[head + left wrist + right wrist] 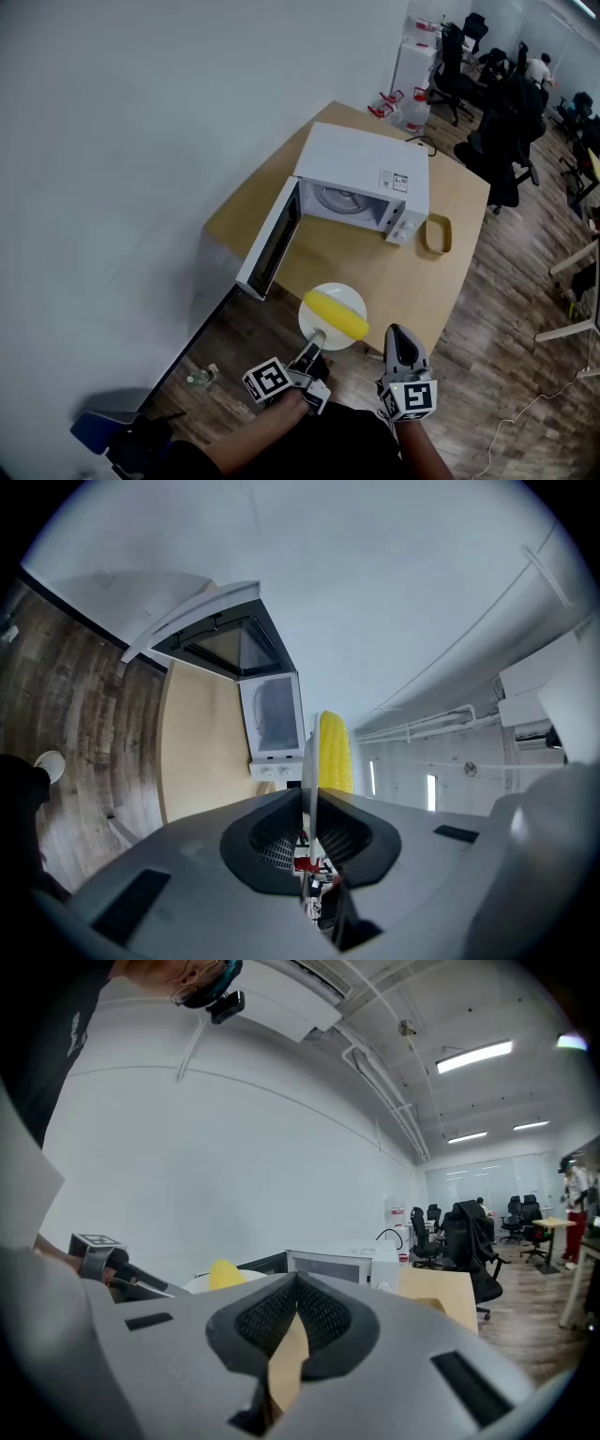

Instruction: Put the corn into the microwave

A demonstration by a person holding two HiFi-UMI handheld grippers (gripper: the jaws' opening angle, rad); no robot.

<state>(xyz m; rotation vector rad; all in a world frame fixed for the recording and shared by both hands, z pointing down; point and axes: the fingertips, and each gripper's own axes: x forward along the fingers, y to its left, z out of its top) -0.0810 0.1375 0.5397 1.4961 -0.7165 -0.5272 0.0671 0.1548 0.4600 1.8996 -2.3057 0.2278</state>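
A yellow corn cob lies on a white plate. The plate is held over the near end of the wooden table. My left gripper is shut on the plate's near rim. In the left gripper view the plate stands edge-on between the jaws, with the corn beside it. The white microwave sits further back on the table, its door swung open to the left. To the right of the plate my right gripper is shut and holds nothing.
A tan oval dish lies right of the microwave. Bottles stand at the table's far end. Office chairs fill the back right. A water bottle lies on the wood floor by the white wall on the left.
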